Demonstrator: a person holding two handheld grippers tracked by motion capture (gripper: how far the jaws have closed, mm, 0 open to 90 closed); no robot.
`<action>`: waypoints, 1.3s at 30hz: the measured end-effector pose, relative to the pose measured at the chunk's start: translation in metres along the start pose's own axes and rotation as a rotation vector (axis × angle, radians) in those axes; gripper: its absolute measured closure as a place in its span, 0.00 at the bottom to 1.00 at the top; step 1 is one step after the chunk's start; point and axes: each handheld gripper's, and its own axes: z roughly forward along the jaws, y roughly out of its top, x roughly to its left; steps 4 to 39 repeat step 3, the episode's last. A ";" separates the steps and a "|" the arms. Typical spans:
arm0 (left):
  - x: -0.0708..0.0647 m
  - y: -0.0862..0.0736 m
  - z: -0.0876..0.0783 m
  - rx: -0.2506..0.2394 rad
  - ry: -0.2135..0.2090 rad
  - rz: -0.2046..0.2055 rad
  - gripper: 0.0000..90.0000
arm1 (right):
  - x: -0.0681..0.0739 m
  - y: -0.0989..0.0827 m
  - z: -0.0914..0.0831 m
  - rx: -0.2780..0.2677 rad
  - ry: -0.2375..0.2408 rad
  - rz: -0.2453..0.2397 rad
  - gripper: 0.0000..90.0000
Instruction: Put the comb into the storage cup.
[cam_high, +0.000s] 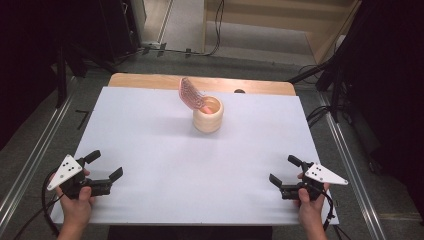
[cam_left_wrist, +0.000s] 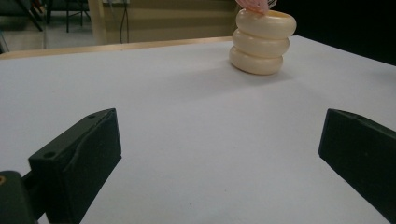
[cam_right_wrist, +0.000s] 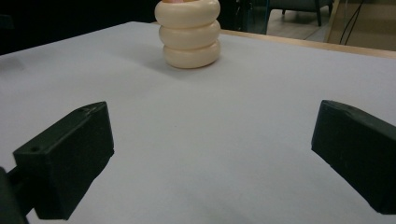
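Cream-coloured ribbed holder (cam_high: 208, 115) sat toward the far middle of the white table (cam_high: 150, 150) in the high view, with a pink comb (cam_high: 189, 93) sticking out of it and leaning off to the left. Both tongs were way back at the near edge: left gripper (cam_high: 107, 170) and right gripper (cam_high: 285, 172), each spread wide and pinching nothing.

Left gripper view had its jaws apart with bare table between them, holder (cam_left_wrist: 263, 42) up ahead to the right, just a bit of pink at its rim.

Right gripper view was similar, jaws wide, holder (cam_right_wrist: 189, 32) ahead and left of centre.

My worry: that comb leans hard and the holder looked light, so a sideways pull would probably tip the whole thing over or drag it. Coming in low could also knock the holder before the jaws ever got to the comb.
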 end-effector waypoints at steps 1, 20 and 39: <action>0.000 0.000 0.000 0.004 0.002 -0.001 0.00 | 0.000 0.000 0.000 -0.002 0.000 0.003 0.00; -0.001 0.000 0.001 0.009 -0.003 0.006 0.00 | 0.000 0.000 -0.001 -0.003 0.001 0.007 0.00; -0.001 0.000 0.001 0.009 -0.003 0.006 0.00 | 0.000 0.000 -0.001 -0.003 0.001 0.007 0.00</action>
